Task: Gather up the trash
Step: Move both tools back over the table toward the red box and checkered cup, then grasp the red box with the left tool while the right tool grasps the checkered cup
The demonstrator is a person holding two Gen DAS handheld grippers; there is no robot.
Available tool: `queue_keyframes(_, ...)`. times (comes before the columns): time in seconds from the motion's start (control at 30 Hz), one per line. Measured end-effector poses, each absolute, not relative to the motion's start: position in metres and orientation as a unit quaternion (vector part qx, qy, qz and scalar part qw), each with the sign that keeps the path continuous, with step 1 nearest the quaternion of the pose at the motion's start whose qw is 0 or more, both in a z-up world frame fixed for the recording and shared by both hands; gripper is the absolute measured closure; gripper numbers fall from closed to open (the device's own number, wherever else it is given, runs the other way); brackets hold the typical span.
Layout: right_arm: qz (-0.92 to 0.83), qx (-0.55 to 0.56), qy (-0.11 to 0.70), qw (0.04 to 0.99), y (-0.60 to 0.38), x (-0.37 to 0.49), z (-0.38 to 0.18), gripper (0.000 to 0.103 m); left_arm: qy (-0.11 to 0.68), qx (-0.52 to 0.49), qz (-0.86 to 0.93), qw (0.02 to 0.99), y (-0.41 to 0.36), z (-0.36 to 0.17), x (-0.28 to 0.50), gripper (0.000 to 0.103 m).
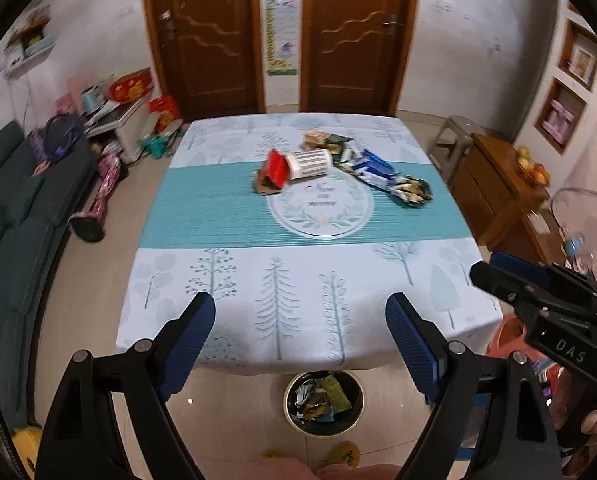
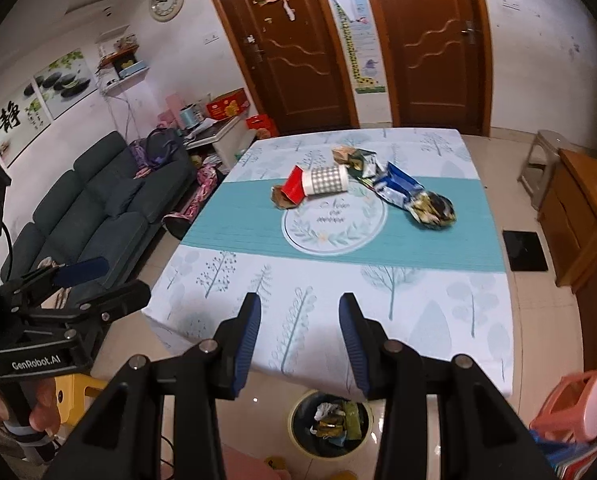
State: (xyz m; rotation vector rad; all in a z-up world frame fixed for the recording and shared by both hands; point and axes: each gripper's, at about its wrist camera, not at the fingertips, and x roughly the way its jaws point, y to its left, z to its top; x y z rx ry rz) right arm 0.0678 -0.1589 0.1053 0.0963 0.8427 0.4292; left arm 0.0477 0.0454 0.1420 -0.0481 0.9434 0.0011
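Trash lies in a row across the middle of the table [image 1: 226,280] [image 2: 438,304]: a red carton [image 1: 275,169] [image 2: 293,189], a white paper cup on its side [image 1: 310,163] [image 2: 325,180], a blue and white wrapper [image 1: 374,169] [image 2: 398,188], a dark crumpled packet [image 1: 412,191] [image 2: 434,207] and small boxes [image 1: 318,139] [image 2: 348,156] behind. A round bin [image 1: 323,402] [image 2: 330,424] with several wrappers inside stands on the floor at the table's near edge. My left gripper [image 1: 300,310] is open wide and empty above that edge. My right gripper [image 2: 300,310] is partly open and empty.
A dark green sofa [image 1: 14,208] [image 2: 94,204] lines the left wall. A wooden cabinet [image 1: 494,184] [image 2: 578,216] stands at the right, a pink stool [image 2: 578,404] by the near right corner. Two brown doors [image 1: 354,36] close the far wall.
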Motion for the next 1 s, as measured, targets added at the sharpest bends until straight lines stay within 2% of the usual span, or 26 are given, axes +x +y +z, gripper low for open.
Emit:
queue_keyframes(0.3,0.212,0.088,0.433,0.872,-0.141,0.130,0.091,0.062,0.480,-0.043,-0.002,0.876,0.093,0.123,0.122,0.017)
queue_keyframes(0.63,0.137,0.180,0.500,0.836,-0.113,0.245,0.047,0.061,0.533,-0.030,-0.072,0.843,0.131,0.066,0.287,0.017)
queue_keyframes(0.73,0.113,0.211,0.512,0.825,-0.103,0.282,0.027,0.050,0.544,-0.008,-0.085,0.835,0.131,0.040,0.336,0.017)
queue_keyframes(0.93,0.070,0.281,0.539,0.791,-0.087,0.354,-0.020,0.048,0.583,0.008,-0.099,0.807,0.131,-0.017,0.408,0.020)
queue_keyframes(1.0,0.050,0.316,0.545,0.775,-0.084,0.375,-0.037,0.040,0.593,0.007,-0.104,0.799,0.129,-0.032,0.420,0.021)
